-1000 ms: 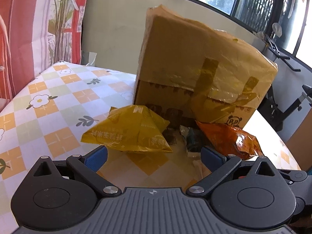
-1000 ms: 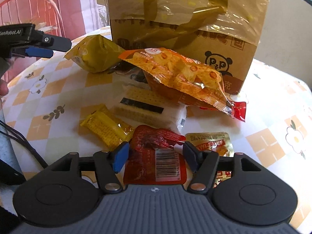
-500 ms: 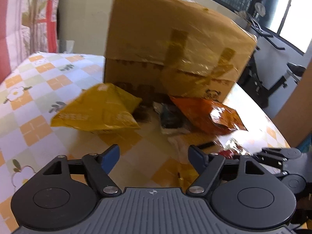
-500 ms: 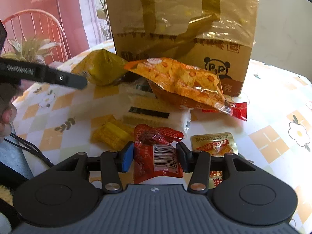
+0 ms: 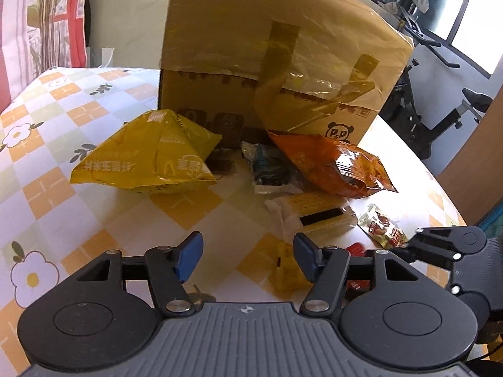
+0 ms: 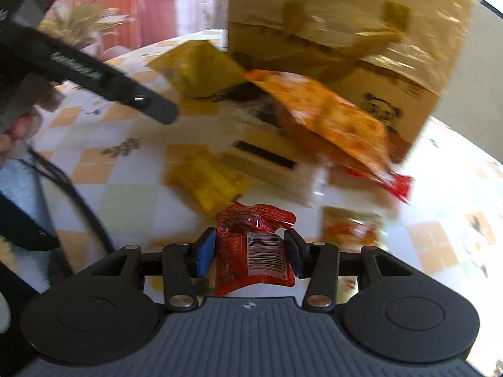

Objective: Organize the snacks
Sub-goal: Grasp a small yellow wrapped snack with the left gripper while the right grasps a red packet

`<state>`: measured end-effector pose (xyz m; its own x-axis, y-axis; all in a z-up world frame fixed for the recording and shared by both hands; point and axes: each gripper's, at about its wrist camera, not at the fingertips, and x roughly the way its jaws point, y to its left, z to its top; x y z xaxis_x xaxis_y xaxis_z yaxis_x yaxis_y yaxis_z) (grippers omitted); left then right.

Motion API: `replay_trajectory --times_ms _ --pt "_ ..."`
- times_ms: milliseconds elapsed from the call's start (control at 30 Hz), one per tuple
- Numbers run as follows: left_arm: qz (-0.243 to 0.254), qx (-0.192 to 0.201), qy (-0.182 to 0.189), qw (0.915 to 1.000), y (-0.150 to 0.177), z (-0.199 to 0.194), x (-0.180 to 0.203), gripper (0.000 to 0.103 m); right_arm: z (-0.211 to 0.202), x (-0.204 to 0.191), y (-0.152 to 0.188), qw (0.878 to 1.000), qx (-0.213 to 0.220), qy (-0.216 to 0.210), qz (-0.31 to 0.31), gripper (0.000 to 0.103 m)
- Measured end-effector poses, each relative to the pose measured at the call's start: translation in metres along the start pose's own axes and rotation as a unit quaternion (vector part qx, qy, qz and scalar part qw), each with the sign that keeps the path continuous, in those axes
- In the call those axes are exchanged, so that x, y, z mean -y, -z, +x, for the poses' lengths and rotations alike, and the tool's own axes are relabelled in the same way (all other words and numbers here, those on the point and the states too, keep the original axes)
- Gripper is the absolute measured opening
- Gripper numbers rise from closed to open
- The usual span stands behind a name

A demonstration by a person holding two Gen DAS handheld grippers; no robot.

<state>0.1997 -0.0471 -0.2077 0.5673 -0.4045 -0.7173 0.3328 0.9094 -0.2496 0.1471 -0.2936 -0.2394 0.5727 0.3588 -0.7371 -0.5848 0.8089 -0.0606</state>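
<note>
My right gripper point(image 6: 250, 256) is shut on a red barcoded snack packet point(image 6: 254, 251), held just over the table; this view is blurred. My left gripper point(image 5: 248, 257) hovers low over the flowered tablecloth point(image 5: 63, 125), its jaws closing. A small yellow packet point(image 5: 287, 270) lies by its right pad, unpressed. Beyond them lie a big yellow bag point(image 5: 151, 157), an orange bag point(image 5: 330, 163), a cracker pack point(image 5: 314, 216) and a small sachet point(image 5: 382, 226). A taped cardboard box point(image 5: 283, 62) stands behind them. The right gripper's fingers point(image 5: 440, 245) show at the right of the left wrist view.
A dark wrapper point(image 5: 270, 166) sits between the two big bags. An exercise bike point(image 5: 440, 110) stands past the table's right edge. A hand point(image 6: 15, 132) and a cable point(image 6: 78, 207) are at the left of the right wrist view.
My right gripper has shut on the red packet and rolled with it. My left gripper's jaws have narrowed, and it has swung right and down to the small yellow packet.
</note>
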Motion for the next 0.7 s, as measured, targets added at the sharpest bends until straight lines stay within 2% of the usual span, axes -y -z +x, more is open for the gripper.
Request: replay_trajectory --times_ms 133,233,433,600,700 --pt "-0.009 -0.003 -0.008 0.9999 0.000 -0.001 -0.004 0.065 0.014 -0.019 -0.018 0.999 0.012 -0.041 -0.021 0.049" --pt "-0.016 -0.002 -0.016 0.9997 0.000 -0.002 -0.007 0.065 0.024 -0.033 -0.029 0.997 0.023 -0.053 -0.042 0.048" --pt "-0.040 -0.017 -0.022 0.9988 0.001 -0.005 -0.014 0.065 0.029 -0.027 -0.032 0.998 0.028 -0.042 -0.035 0.048" --pt "-0.089 -0.050 -0.031 0.9943 0.004 0.001 -0.025 0.065 0.021 -0.009 -0.023 0.999 0.024 -0.028 -0.013 0.049" --pt "-0.118 -0.055 -0.031 0.9911 0.005 0.003 -0.032 0.065 0.020 -0.006 -0.018 0.999 0.025 -0.024 -0.003 0.049"
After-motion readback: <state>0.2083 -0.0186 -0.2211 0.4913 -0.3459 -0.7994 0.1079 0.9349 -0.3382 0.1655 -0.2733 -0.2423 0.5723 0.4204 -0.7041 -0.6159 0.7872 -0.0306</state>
